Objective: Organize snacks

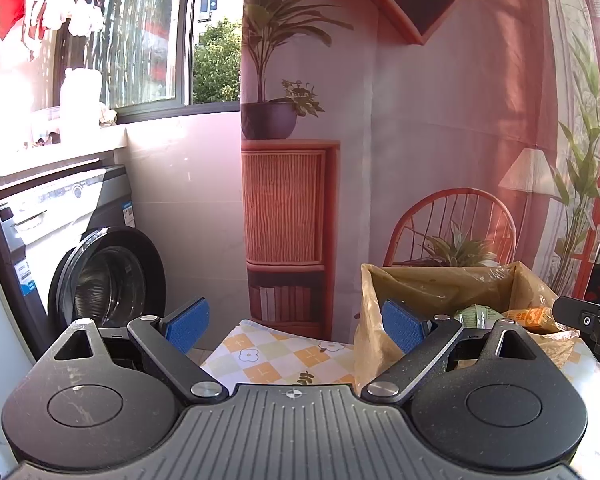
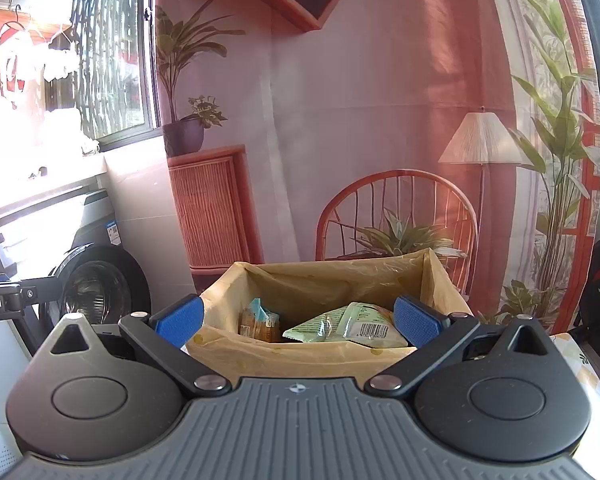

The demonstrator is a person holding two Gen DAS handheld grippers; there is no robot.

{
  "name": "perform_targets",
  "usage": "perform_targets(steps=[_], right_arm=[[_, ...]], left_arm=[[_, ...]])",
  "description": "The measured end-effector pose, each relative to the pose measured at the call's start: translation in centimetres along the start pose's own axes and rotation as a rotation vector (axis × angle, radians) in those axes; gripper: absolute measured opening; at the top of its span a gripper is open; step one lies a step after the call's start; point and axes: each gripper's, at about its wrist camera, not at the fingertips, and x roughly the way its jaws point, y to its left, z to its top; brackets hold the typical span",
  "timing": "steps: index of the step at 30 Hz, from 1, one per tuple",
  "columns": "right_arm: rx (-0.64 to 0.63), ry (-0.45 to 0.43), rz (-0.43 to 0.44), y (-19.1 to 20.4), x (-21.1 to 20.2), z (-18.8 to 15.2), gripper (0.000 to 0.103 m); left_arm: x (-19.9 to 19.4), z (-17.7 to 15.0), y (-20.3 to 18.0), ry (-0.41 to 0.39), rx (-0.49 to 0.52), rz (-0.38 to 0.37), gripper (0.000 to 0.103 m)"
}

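Note:
A box lined with a tan plastic bag [image 2: 324, 280] stands on the table, right in front of my right gripper [image 2: 298, 322]. Inside lie a pale green snack packet with a barcode [image 2: 356, 326] and a teal and brown packet [image 2: 260, 320]. My right gripper is open and empty, its blue pads level with the box's near rim. In the left wrist view the same lined box [image 1: 432, 284] stands to the right, with a green packet [image 1: 478, 314] and an orange packet [image 1: 530, 316] inside. My left gripper [image 1: 296, 324] is open and empty over the checked tablecloth [image 1: 272, 354], left of the box.
A washing machine [image 1: 84, 256] stands beyond the table's left edge, under a window sill. A printed backdrop with a cabinet, chair and plants [image 1: 440, 120] hangs behind the table. Part of the right gripper's body [image 1: 588, 320] shows at the right edge of the left wrist view.

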Motion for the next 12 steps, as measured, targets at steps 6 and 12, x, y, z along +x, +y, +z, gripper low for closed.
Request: perform_targets(steps=[6,12], right_arm=[[0.001,0.002,-0.002,-0.21,0.0,-0.06,0.103],[0.004,0.003,-0.006,-0.46,0.08,-0.22,0.103]], left_arm=[[0.0,-0.08,-0.14,0.002,0.006,0.007,0.095],[0.08,-0.08,-0.16,0.005,-0.001,0.004,0.095]])
